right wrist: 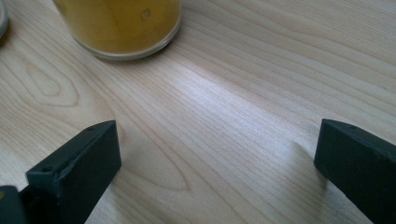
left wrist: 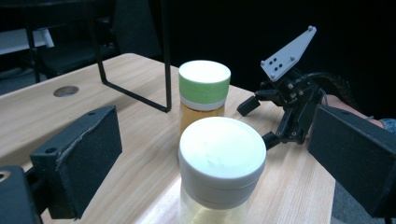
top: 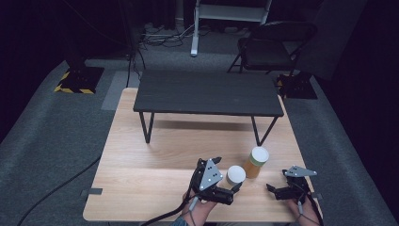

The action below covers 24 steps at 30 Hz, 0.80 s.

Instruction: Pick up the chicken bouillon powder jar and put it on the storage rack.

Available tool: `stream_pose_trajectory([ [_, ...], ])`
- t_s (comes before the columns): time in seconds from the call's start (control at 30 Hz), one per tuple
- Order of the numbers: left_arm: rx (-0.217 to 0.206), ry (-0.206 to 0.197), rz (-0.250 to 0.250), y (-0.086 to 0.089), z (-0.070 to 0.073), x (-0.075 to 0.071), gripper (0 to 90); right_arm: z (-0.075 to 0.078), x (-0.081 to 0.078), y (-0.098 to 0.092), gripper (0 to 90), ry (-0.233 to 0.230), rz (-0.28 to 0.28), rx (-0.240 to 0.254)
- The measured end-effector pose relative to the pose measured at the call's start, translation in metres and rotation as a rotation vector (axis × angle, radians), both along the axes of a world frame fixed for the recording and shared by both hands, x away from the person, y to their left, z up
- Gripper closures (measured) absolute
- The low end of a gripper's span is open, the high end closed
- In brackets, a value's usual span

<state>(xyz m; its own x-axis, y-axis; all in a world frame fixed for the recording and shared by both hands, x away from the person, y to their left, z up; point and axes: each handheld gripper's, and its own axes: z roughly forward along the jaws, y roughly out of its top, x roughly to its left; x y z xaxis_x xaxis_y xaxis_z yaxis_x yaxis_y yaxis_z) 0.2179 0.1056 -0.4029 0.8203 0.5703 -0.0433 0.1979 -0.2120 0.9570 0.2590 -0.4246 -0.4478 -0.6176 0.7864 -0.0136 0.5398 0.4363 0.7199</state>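
Two lidded jars stand upright near the front of the wooden table (top: 141,141), right of centre. The nearer jar (left wrist: 219,172) has a white lid and a clear body holding something pale, hard to name. Just behind it to the right, close but apart, stands the taller jar (top: 256,162), with a white-topped lid banded in green and an amber-yellow filling; its base also shows at the far left in the right gripper view.

The left gripper (top: 230,183) lies low at the near edge, held by a hand (top: 200,212) from below, pointing right. Its jaws are spread wide either side of the white-lidded jar without touching it.

The right gripper (top: 277,188) sits at the near right, pointing left toward the jars. Its jaws are wide apart over bare wood, holding nothing.

A low black bench (top: 207,92) stands across the far half of the table.
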Motion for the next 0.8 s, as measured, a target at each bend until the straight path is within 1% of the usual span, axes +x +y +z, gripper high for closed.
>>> stream_pose_trajectory([
  [0.07, -0.003, 0.005, -0.002, -0.001, -0.002, 0.001, 2.9, 0.0, 0.0, 0.0, 0.5, 0.0, 0.0, 0.0],
  [0.17, 0.006, 0.012, 0.0, -0.006, -0.007, 0.003, 3.1, 0.0, 0.0, 0.0, 0.5, 0.0, 0.0, 0.0],
  [0.33, 0.024, 0.012, 0.003, -0.011, -0.013, 0.006, 3.2, 0.0, 0.0, 0.0, 0.5, 0.0, 0.0, 0.0],
  [0.47, 0.022, 0.028, -0.006, -0.014, -0.019, 0.009, 3.7, 0.0, 0.0, 0.0, 0.5, 0.0, 0.0, -0.001],
  [0.57, 0.032, 0.031, -0.012, -0.018, -0.023, 0.012, 5.7, 0.0, 0.0, 0.0, 0.4, 0.0, 0.0, 0.0],
  [0.67, 0.029, 0.048, -0.027, -0.021, -0.029, 0.016, 7.3, 0.0, 0.0, 0.0, 0.4, 0.0, 0.001, 0.0],
  [0.8, 0.048, 0.051, -0.025, -0.025, -0.033, 0.018, 9.6, 0.0, 0.0, 0.0, 0.5, 0.0, 0.001, 0.0],
])
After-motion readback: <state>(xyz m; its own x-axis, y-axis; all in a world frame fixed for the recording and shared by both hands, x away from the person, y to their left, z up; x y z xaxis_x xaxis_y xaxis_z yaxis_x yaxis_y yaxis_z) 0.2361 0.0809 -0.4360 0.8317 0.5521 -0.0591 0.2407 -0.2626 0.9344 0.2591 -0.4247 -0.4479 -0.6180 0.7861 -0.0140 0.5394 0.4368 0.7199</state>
